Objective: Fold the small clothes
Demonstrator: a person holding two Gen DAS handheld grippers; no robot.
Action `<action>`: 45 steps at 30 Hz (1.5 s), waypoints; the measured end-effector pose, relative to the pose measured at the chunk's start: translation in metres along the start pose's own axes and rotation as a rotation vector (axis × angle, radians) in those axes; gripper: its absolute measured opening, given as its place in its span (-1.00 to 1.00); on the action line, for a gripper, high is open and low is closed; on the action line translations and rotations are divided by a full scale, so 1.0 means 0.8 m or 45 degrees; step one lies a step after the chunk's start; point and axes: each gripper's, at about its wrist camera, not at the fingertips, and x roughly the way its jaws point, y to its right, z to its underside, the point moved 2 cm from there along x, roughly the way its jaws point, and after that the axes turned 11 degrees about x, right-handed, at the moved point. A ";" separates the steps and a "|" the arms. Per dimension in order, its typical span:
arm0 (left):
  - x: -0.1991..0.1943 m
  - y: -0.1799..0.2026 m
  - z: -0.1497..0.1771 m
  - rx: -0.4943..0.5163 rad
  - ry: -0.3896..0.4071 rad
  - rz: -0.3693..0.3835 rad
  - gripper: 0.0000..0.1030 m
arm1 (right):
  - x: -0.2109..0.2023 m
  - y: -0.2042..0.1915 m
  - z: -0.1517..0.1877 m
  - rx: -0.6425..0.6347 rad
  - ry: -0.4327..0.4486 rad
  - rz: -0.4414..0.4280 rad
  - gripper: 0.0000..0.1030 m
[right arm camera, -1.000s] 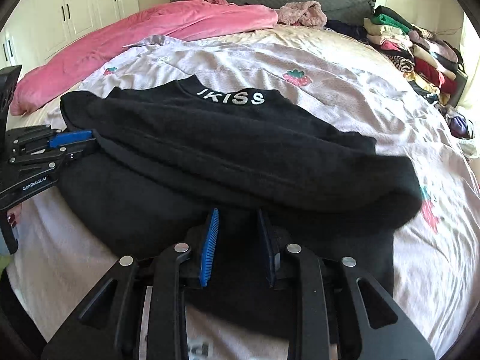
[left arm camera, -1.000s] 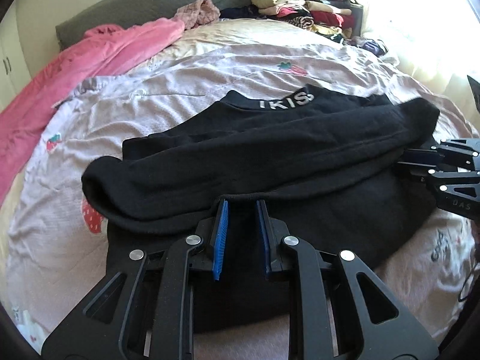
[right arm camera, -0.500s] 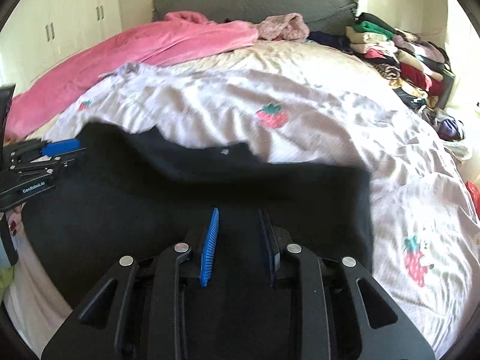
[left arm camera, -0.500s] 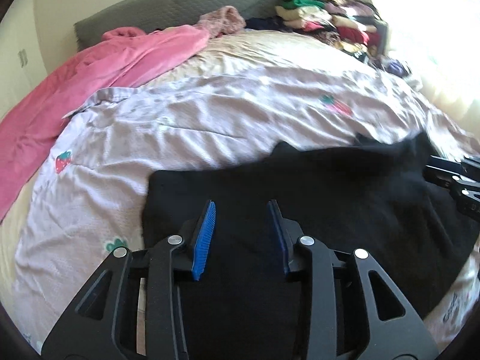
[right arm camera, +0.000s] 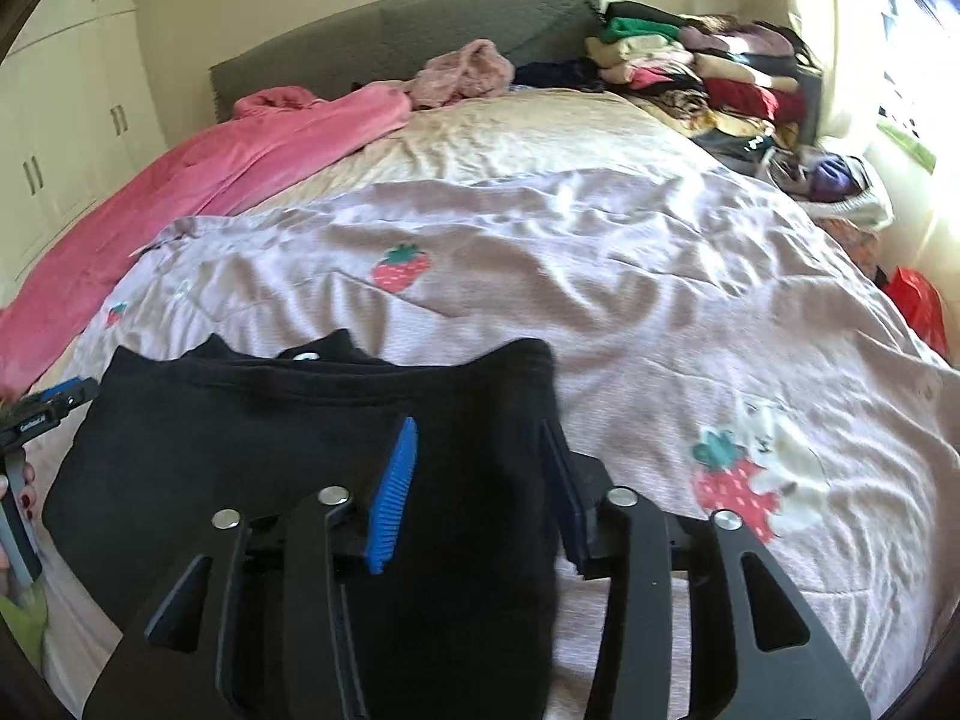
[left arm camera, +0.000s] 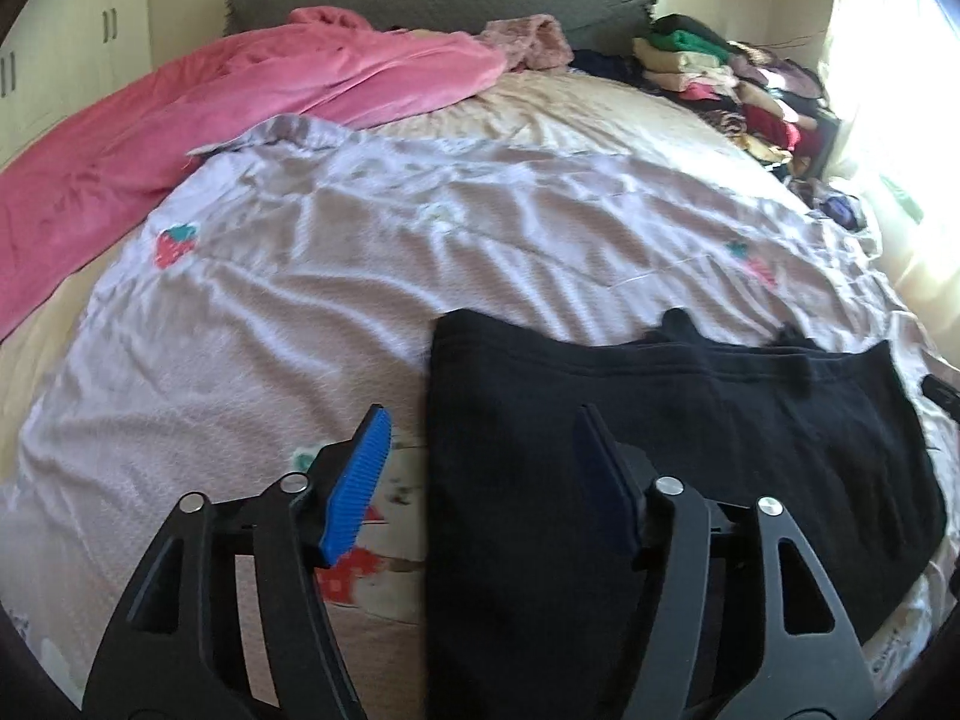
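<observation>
A black sweatshirt [left arm camera: 720, 420] lies folded in half on the lilac strawberry quilt [left arm camera: 300, 312], its collar tips peeking out at the far edge. My left gripper [left arm camera: 480, 471] hovers over its left edge with the jaws opening; the blue pads [left arm camera: 357, 480] stand clear of the cloth. In the right wrist view the sweatshirt [right arm camera: 240, 450] fills the lower left. My right gripper [right arm camera: 477, 483] is over its right edge, jaws opening, the fabric lying under them and not pinched. The left gripper [right arm camera: 48, 405] shows at the garment's far left corner.
A pink blanket [left arm camera: 210, 114] runs along the bed's left side. A pile of folded clothes [right arm camera: 690, 66] sits at the head on the right, by the grey headboard [right arm camera: 390, 30]. A red bag [right arm camera: 918, 300] lies off the right edge. White cupboards [right arm camera: 66, 138] stand on the left.
Both grippers carried the sweatshirt's near hem forward over the sleeves to the collar, covering the lettering. Their jaws then widened and let the fabric go.
</observation>
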 end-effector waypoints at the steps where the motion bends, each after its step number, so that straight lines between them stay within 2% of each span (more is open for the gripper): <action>1: 0.003 -0.003 0.002 -0.007 -0.015 0.005 0.10 | 0.002 0.004 -0.001 0.009 -0.003 0.005 -0.02; 7: 0.007 -0.002 0.008 -0.003 -0.035 0.032 0.25 | 0.023 0.007 0.002 0.008 -0.057 0.027 0.03; 24: 0.007 0.020 0.009 0.075 -0.034 0.025 0.24 | 0.045 -0.004 0.001 -0.027 -0.089 0.029 0.02; 26: 0.008 0.023 0.009 0.085 -0.035 0.024 0.13 | 0.046 -0.004 0.003 -0.030 -0.091 0.031 0.02; 28: 0.008 0.024 0.010 0.096 -0.038 0.014 -0.13 | 0.047 -0.005 0.004 -0.034 -0.090 0.032 0.01; 29: 0.009 0.025 0.011 0.099 -0.038 0.009 -0.18 | 0.047 -0.005 0.005 -0.035 -0.093 0.029 0.00; 32: 0.009 0.026 0.011 0.103 -0.040 0.004 -0.38 | 0.048 -0.008 0.006 -0.048 -0.094 0.027 -0.15; 34: 0.009 0.025 0.010 0.102 -0.038 -0.001 -0.65 | 0.048 -0.009 0.008 -0.054 -0.093 0.030 -0.26; 38: 0.006 0.023 0.009 0.096 -0.029 0.004 -0.92 | 0.046 -0.010 0.009 -0.060 -0.085 0.034 -0.50; 41: 0.002 0.025 0.008 0.097 -0.015 0.006 -0.99 | 0.043 -0.009 0.008 -0.048 -0.077 0.020 -0.76; 45: -0.010 0.026 0.001 0.107 0.011 0.027 -1.00 | 0.031 -0.008 0.006 -0.013 -0.053 -0.022 -0.84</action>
